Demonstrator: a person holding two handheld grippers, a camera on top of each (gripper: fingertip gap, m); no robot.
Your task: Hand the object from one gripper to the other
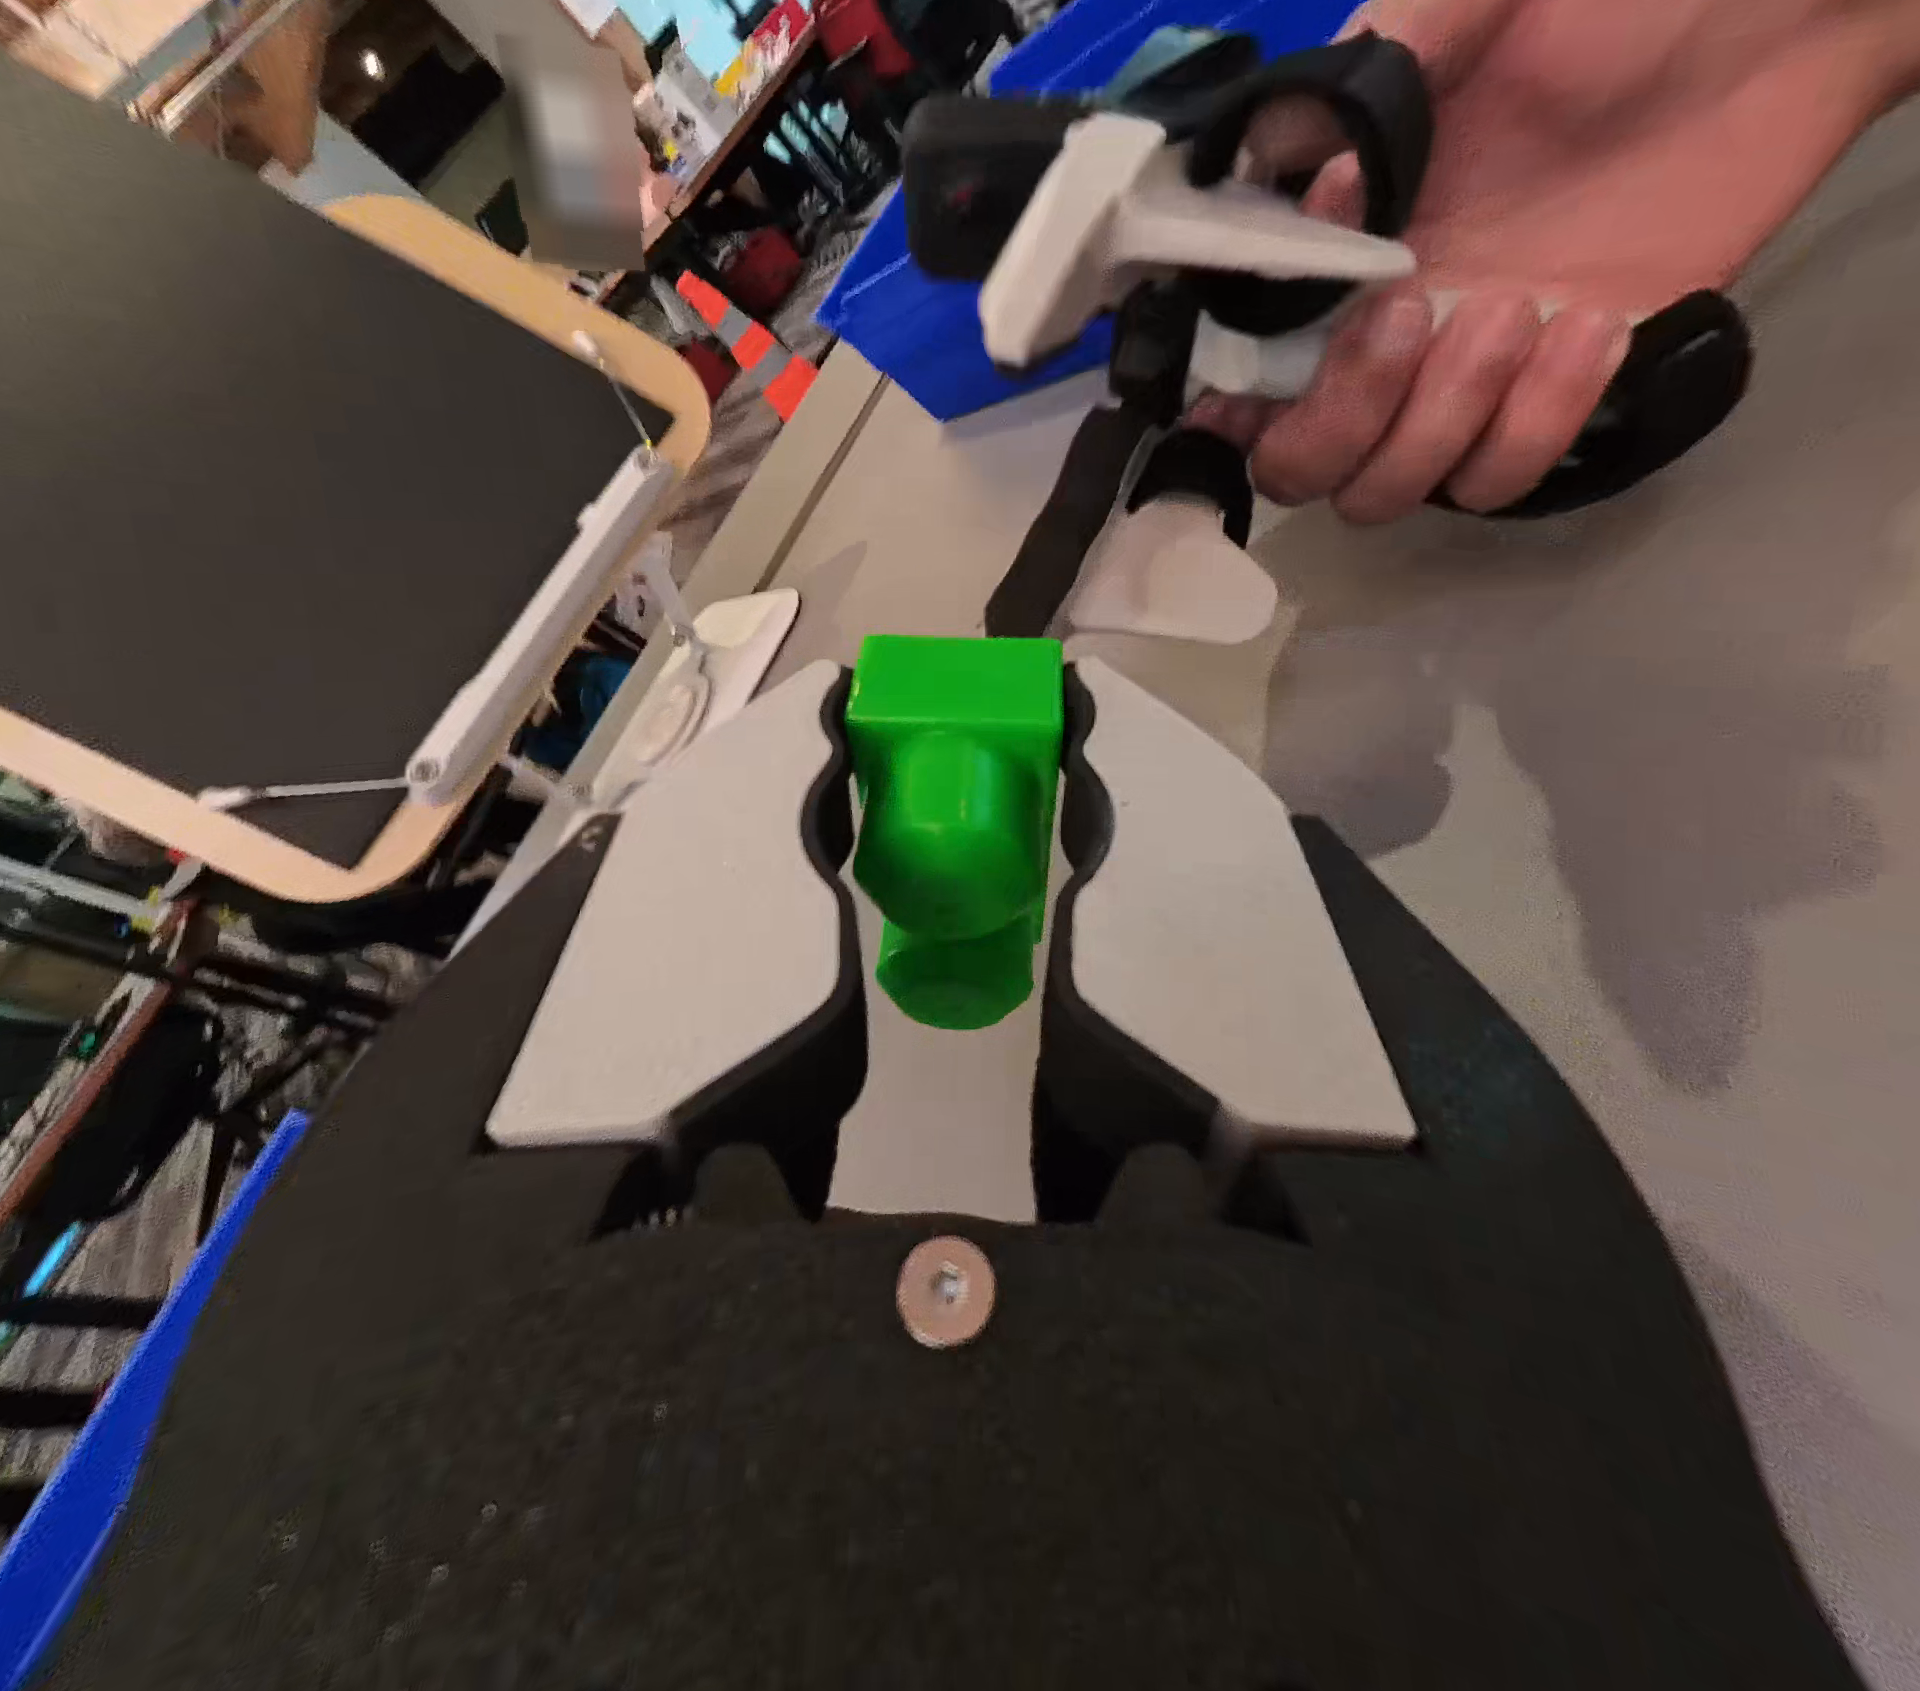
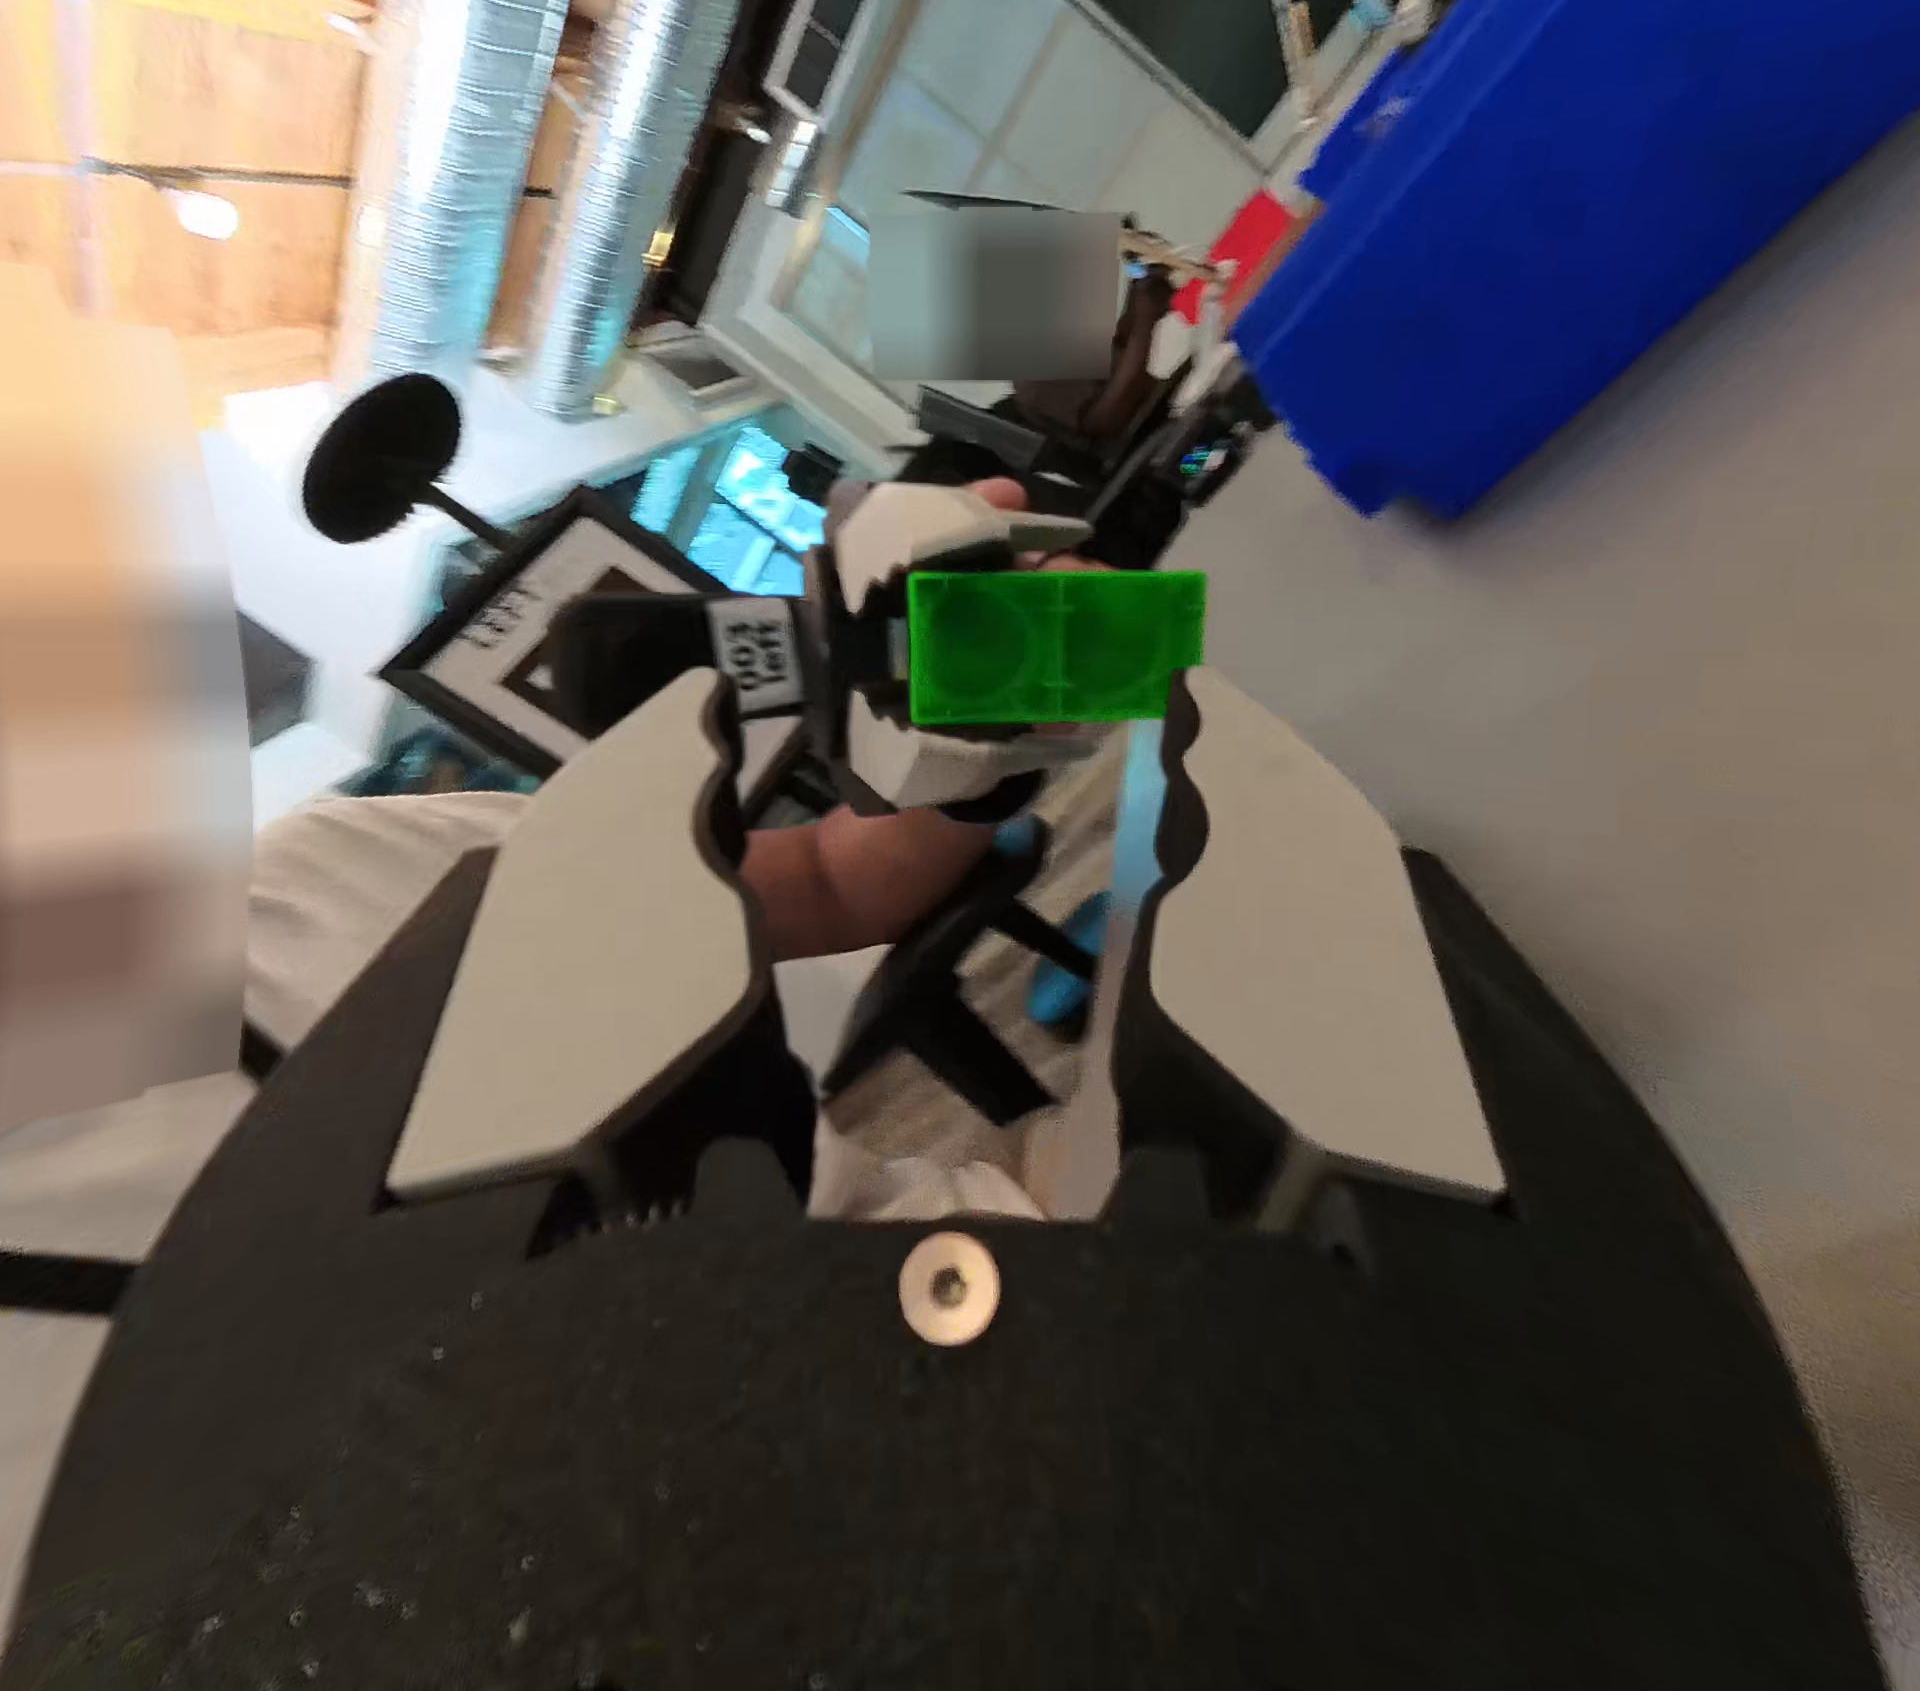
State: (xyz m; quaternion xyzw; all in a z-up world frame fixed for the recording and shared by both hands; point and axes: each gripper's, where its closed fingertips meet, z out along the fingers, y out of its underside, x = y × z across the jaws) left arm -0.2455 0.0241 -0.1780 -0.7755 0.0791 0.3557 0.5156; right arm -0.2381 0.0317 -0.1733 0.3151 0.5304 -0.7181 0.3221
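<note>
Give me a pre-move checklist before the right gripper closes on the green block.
1. Left gripper holds the green block firmly: ok, its fingers are shut on both sides of the block.
2. Right gripper is open wide enough: ok, a broad gap shows between its fingers.
3. Free part of the block to grab: ok, the right wrist view shows one end of the green block sticking out past the left gripper's fingers.
4. Block lies between the right gripper's fingers: not ok, it sits ahead of the fingertips.
5. Alignment: cannot tell, the picture is blurred.
6. Grey table below is free of obstacles: ok.
</note>
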